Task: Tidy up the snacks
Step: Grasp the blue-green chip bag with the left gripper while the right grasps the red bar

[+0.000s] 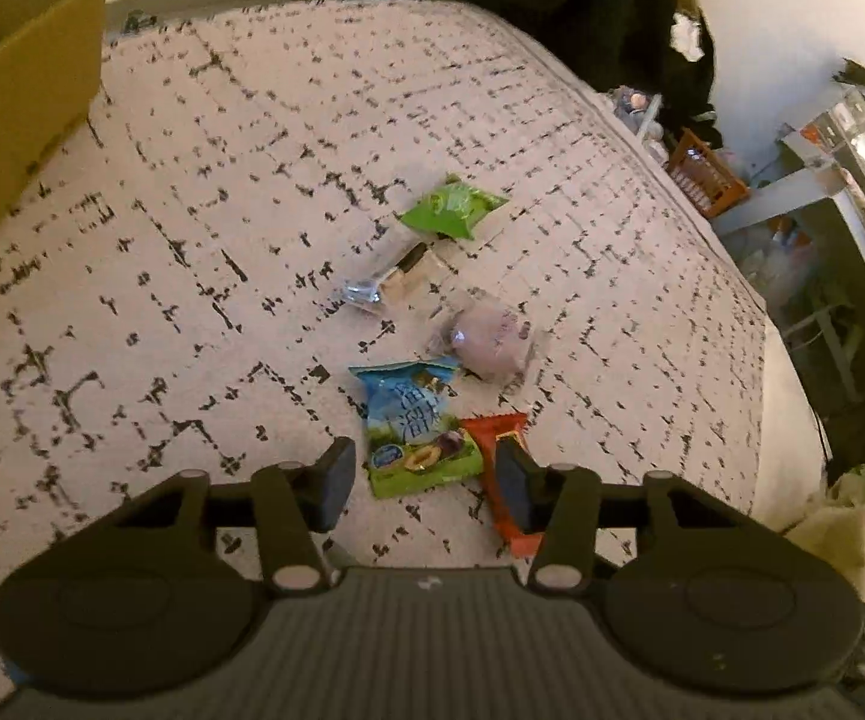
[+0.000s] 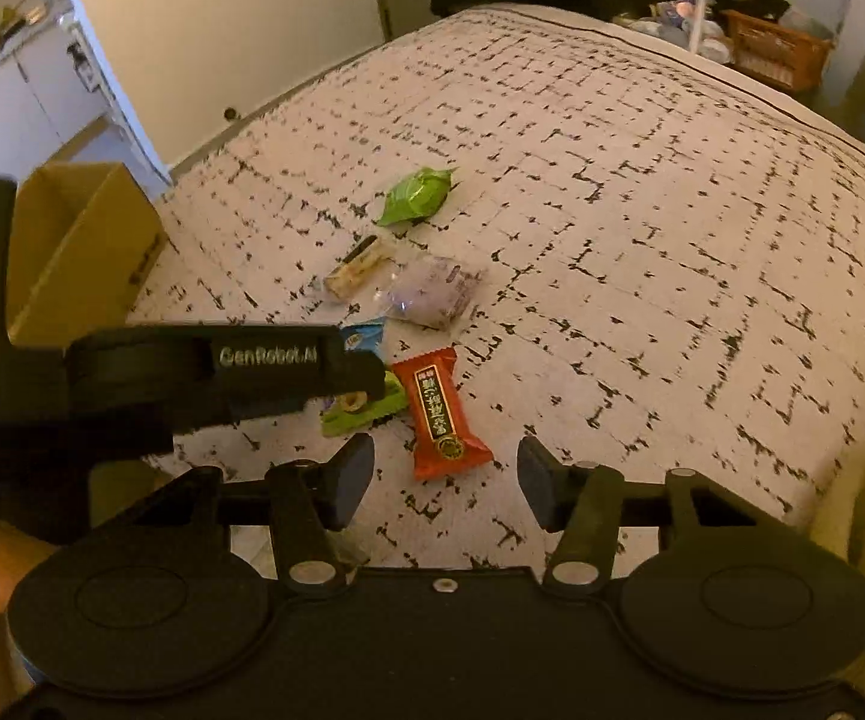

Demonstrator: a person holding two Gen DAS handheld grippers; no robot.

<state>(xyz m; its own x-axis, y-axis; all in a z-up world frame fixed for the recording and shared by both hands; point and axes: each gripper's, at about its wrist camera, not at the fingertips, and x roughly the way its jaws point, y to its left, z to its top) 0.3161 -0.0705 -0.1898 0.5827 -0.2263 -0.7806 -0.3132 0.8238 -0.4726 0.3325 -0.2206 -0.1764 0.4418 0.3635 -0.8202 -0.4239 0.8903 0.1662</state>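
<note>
Left wrist view is showing the left hand-held gripper (image 1: 426,483) with its jaws standing partly apart and nothing pinched; the blue-and-green snack packet (image 1: 417,429) is lying between and just ahead of its fingertips, with no contact visible. The red snack packet (image 1: 504,474) is lying partly behind its right finger (image 1: 516,486). In the right wrist view the right hand-held gripper (image 2: 445,483) is hanging with jaws likewise partly apart, the red packet just ahead of the gap, untouched. Further ahead a purple wrapped bun (image 1: 492,342), a clear-wrapped biscuit bar (image 1: 393,279) and a green packet (image 1: 453,207) are resting on the bed (image 1: 192,240), covered in a pale, black-flecked spread. A cardboard box (image 2: 81,246) is sitting far left. The room's edges are blurring into clutter, and an orange crate (image 1: 705,177) is barely readable.
</note>
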